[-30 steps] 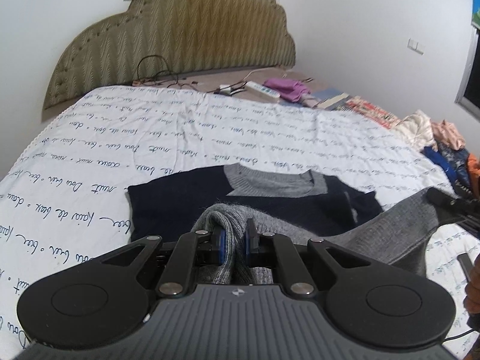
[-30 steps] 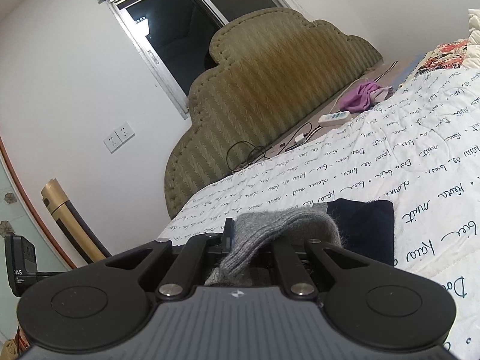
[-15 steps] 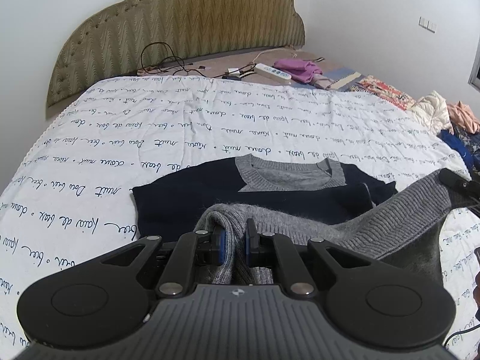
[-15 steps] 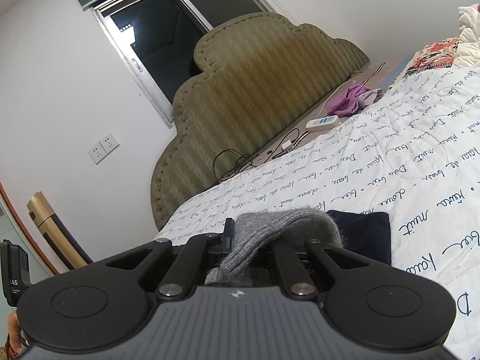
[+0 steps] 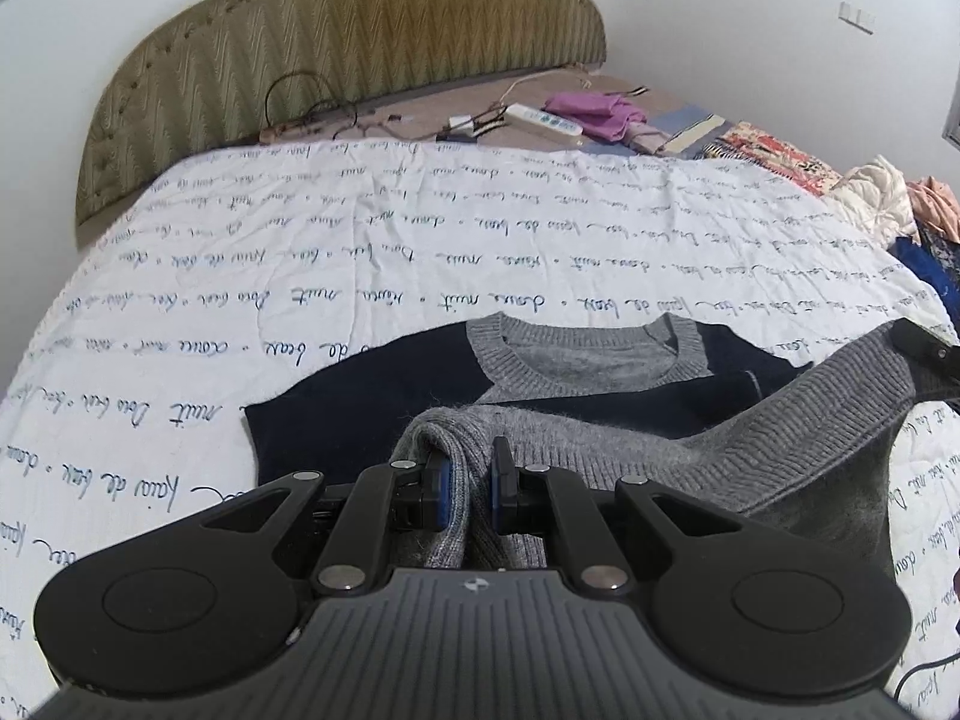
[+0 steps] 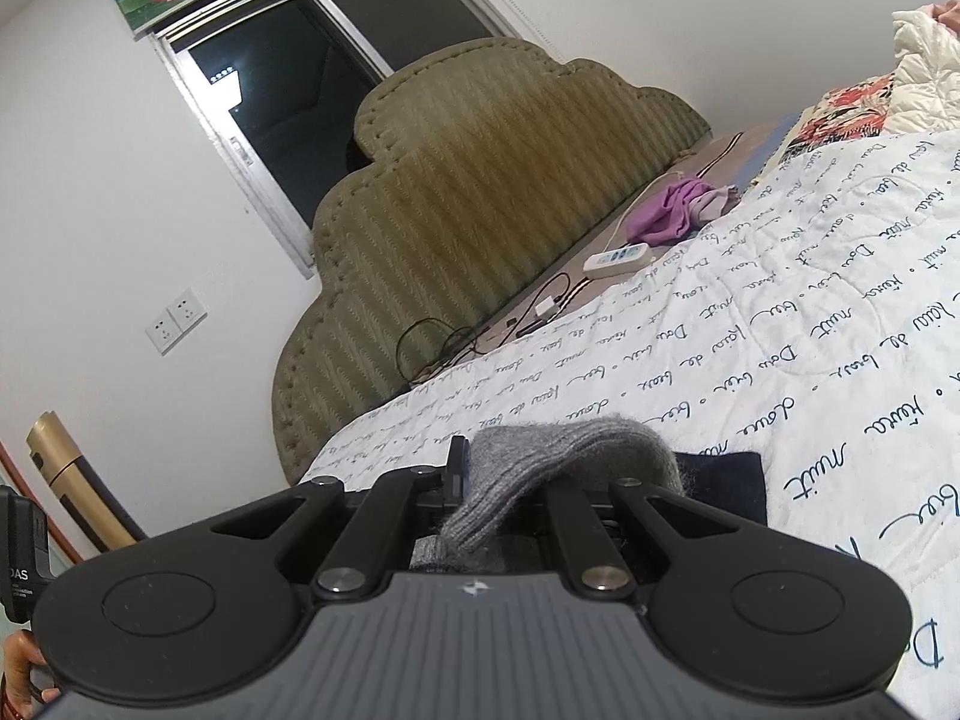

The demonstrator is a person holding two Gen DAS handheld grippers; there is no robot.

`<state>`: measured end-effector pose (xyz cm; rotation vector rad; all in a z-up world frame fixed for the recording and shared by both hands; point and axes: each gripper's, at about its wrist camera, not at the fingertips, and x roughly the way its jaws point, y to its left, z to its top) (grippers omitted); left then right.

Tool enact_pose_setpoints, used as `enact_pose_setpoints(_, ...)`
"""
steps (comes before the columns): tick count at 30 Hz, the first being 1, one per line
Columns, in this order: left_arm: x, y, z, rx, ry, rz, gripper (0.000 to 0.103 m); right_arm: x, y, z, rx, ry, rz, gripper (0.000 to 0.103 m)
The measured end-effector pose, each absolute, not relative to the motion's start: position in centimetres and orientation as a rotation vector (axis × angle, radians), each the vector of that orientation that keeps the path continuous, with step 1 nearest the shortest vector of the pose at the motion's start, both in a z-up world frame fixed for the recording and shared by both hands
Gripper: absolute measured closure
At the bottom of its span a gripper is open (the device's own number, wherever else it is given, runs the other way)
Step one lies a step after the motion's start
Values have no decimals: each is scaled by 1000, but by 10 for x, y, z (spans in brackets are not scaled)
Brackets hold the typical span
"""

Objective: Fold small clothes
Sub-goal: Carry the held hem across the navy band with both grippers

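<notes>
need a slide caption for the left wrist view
Left gripper clamps the grey hem of a navy-and-grey sweater lying on a script-print bedspread.

Your left gripper (image 5: 468, 489) sits over the near edge of the sweater (image 5: 372, 414), which lies flat on the bedspread (image 5: 420, 240), collar away from you. Its hem (image 5: 750, 438) stretches right, lifted, to your right gripper (image 6: 504, 480). Behind the bedspread: power strip (image 5: 543, 118), cables (image 5: 312, 114), then headboard (image 5: 360, 30). Clothes pile (image 5: 900, 204) far right.
</notes>
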<state>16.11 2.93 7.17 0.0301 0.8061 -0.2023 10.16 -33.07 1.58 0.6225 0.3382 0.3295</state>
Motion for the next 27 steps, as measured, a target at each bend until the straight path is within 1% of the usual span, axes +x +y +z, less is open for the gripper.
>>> enact_pose_setpoints(16, 204, 17, 56, 57, 842, -172, 91, 132, -335, 1, 661, 371, 280, 98)
enact_pose_setpoints(27, 234, 14, 35, 48, 894, -147, 91, 152, -348, -23, 723, 428, 247, 98)
